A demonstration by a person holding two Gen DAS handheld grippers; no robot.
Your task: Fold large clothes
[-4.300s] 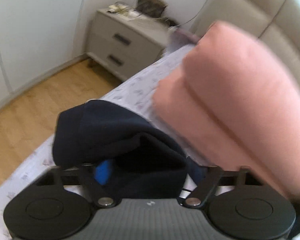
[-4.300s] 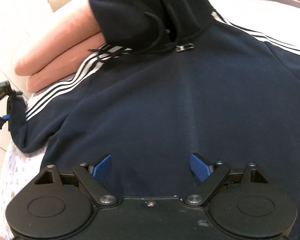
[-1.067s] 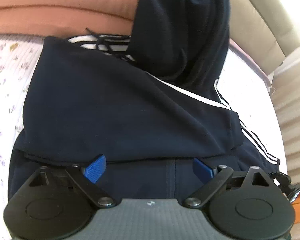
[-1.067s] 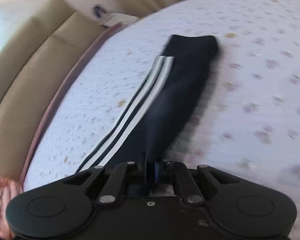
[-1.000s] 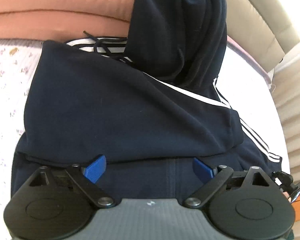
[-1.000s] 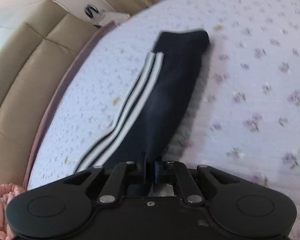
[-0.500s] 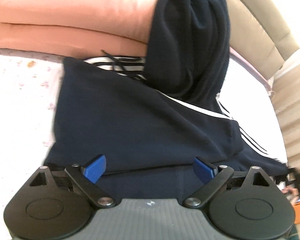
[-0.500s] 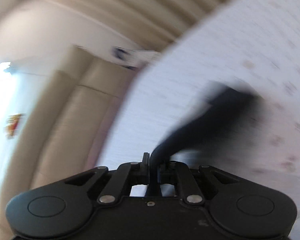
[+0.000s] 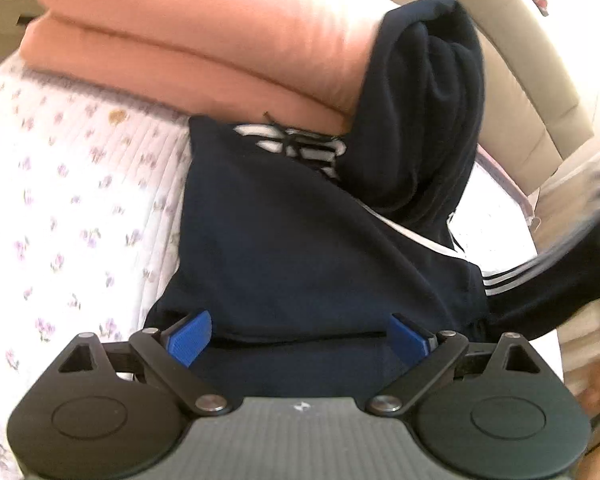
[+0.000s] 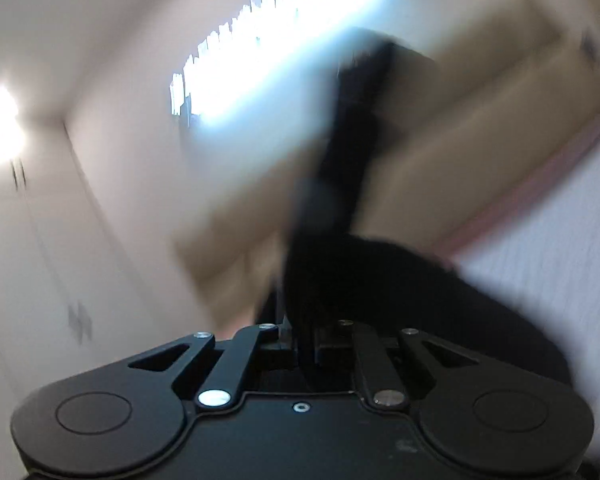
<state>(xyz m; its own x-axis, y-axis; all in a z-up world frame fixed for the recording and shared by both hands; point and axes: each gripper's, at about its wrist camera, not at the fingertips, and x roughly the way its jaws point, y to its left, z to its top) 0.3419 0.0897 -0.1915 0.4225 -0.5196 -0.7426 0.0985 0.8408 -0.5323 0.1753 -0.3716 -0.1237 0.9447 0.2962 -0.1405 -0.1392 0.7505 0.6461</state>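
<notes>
A navy hoodie (image 9: pixel 300 248) with white stripes lies on the flowered bedsheet (image 9: pixel 68 208), its left sleeve folded across the body. Its hood (image 9: pixel 424 112) leans against the pink pillows. My left gripper (image 9: pixel 300 334) is open and empty, hovering over the hoodie's lower body. My right gripper (image 10: pixel 306 344) is shut on the hoodie's right sleeve (image 10: pixel 340 184) and holds it lifted off the bed; that view is motion-blurred. The raised sleeve also shows in the left wrist view (image 9: pixel 556 280) at the right edge.
Two stacked pink pillows (image 9: pixel 204 40) lie at the bed's head. A beige padded headboard (image 9: pixel 532 72) stands behind them. A grey nightstand (image 9: pixel 0 28) is at the far left. The right wrist view shows white walls and a bright window (image 10: pixel 268 40).
My right gripper has lifted the striped sleeve off the bed and swung it upward toward the headboard. My left gripper has drawn back slightly, still open above the hoodie.
</notes>
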